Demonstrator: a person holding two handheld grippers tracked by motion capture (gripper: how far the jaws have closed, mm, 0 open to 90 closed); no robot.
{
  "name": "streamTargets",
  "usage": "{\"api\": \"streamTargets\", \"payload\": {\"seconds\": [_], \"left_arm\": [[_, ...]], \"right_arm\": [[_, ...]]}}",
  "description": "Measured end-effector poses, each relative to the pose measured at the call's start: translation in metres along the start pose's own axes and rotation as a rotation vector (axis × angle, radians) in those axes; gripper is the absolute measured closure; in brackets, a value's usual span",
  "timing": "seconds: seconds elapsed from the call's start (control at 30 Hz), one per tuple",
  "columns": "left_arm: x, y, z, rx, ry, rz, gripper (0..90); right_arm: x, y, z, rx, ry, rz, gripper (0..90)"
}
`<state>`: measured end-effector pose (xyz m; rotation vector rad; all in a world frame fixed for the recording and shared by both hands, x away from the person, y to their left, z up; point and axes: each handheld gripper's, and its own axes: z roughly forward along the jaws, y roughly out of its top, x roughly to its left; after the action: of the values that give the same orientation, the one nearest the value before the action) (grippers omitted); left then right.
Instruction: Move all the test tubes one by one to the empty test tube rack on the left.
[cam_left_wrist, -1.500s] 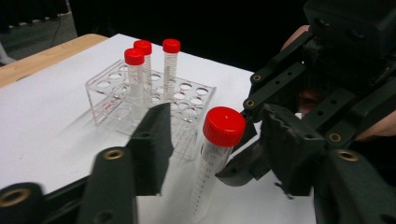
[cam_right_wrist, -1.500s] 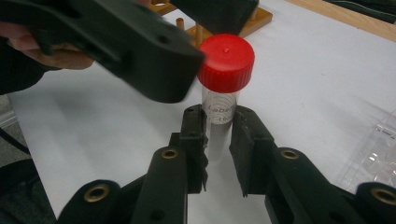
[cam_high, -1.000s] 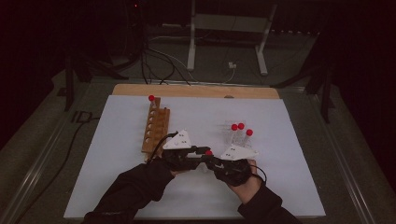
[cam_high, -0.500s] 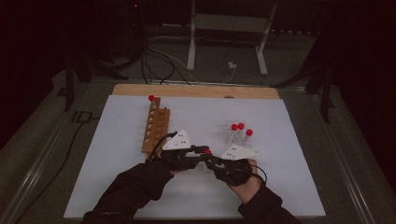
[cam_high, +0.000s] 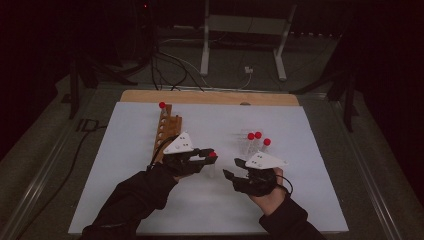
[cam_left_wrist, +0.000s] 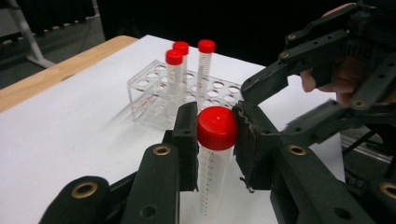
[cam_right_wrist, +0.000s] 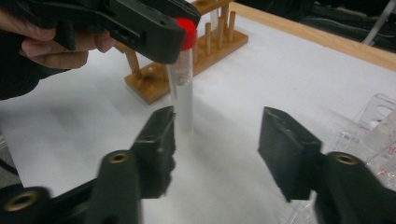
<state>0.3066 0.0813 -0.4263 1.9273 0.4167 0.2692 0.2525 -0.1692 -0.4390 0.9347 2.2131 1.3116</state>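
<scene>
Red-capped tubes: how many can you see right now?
5. Three stand in the clear rack. One tube is clamped by its cap in the left gripper. One stands at the wooden rack's far end.

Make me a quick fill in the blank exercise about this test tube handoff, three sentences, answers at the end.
1. The left gripper is clamped on the tube's ____ cap.
2. The right gripper has just been opening, and its jaws now stand ____ with nothing between them.
3. The clear plastic rack holds ____ capped tubes.

Answers: red; open; three
</scene>
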Motion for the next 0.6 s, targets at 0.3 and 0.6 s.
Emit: {"api": "streamTargets", "payload": {"seconds": [0.3, 0.6], "left_arm": [[0.014, 0.009, -0.019, -0.020, 0.069, 0.005, 71.9], [0.036, 0.019, -0.039, -0.052, 0.156, -0.013, 71.9]], "right_arm": [[-0.001, 0.002, -0.003, -0.038, -0.031, 0.011, 14.5], [-0.005, 0.003, -0.005, -0.052, -0.032, 0.044, 1.3]]}}
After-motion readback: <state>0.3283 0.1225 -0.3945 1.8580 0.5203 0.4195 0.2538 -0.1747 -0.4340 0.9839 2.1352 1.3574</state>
